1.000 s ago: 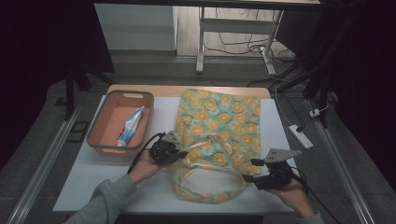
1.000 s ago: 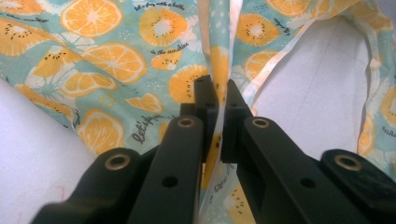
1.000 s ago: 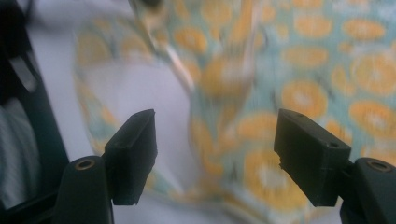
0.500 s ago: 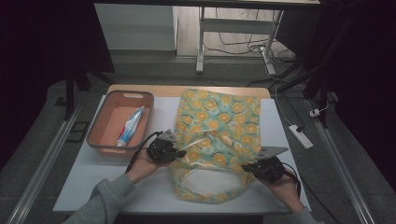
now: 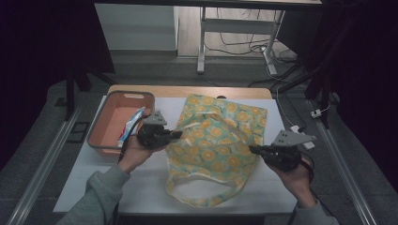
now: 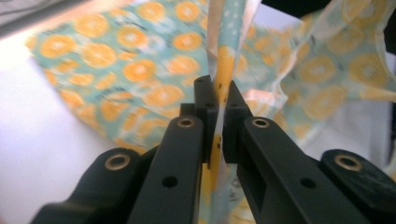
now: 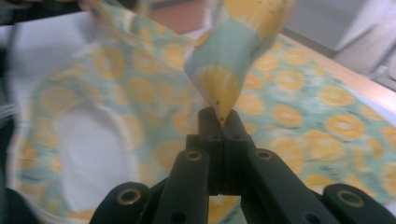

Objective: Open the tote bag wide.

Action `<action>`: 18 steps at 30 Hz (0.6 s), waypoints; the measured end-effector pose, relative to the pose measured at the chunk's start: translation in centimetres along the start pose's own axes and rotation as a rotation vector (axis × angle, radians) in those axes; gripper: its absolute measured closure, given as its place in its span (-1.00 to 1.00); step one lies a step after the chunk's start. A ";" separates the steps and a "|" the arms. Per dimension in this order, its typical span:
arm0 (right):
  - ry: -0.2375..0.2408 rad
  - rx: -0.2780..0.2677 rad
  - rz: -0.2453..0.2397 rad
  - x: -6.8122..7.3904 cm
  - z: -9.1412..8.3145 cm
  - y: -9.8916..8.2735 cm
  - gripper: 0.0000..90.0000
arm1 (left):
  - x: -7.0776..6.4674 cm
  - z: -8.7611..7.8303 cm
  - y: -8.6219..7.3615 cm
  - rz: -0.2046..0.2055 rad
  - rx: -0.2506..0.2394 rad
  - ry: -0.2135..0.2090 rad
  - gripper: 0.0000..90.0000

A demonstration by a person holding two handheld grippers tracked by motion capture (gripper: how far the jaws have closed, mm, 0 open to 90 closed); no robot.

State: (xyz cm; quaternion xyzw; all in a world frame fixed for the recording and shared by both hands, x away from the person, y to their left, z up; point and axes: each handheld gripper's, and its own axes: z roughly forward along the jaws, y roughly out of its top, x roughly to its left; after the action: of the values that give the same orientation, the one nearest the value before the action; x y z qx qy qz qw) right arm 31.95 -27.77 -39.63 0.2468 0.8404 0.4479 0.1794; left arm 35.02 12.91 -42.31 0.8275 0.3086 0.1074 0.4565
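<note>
Work in hand: opening a patterned tote bag (image 5: pixel 218 140) by its mouth — judged from two grips set on opposite edges of the cloth.

Bag: teal fabric with orange rounds, lying on the white table (image 5: pixel 84 185), its far part flat toward the wooden edge, its near part lifted and spread between the two tools. One handle loop (image 5: pixel 197 199) trails loose toward the person's side.

Left gripper (image 5: pixel 176 135): jaws pressed together on a fold of the bag's edge; in the left gripper view the cloth runs up between the pads (image 6: pixel 205 100), pulled taut above them.

Right gripper (image 5: pixel 252 150): jaws clamped on the opposite edge; the right gripper view shows a pinched corner of fabric standing up out of the closed tips (image 7: pixel 219 114). These jaws have just been closing, and the cloth is between them.

Why held so: with an edge caught on either side, drawing the hands apart should part the two layers and hold the mouth wide — a thin pinch near the rim gives control without bunching the body.

Tray: an orange basket (image 5: pixel 101 119) sits just left of the bag, holding a tube, probably toothpaste (image 5: pixel 131 124) — placed near, likely as what goes in.

Risk: the thin cloth could slip from a narrow pinch.
</note>
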 end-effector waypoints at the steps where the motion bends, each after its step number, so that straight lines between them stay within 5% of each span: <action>1: 0.000 0.000 0.000 0.0 0.0 0.0 0.99 | 0.4 0.2 0.3 -0.009 -0.005 0.012 0.96; 4: -0.017 0.033 0.080 -3.3 2.3 -0.5 0.99 | 1.3 1.0 0.7 -0.015 0.001 0.043 0.96; 8: -0.033 0.090 0.140 -5.6 4.6 -1.8 0.99 | 2.4 3.1 0.5 -0.035 0.042 0.058 0.96; 18: -0.048 0.250 0.197 -6.2 6.8 -5.5 0.99 | 2.5 6.2 0.2 -0.026 0.120 0.066 0.96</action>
State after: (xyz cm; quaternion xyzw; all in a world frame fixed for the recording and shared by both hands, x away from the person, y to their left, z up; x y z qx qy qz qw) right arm 39.12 -29.46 -47.41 0.3591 0.8568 0.3490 0.1225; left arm 39.90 10.06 -45.89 0.8455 0.3399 0.1099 0.3968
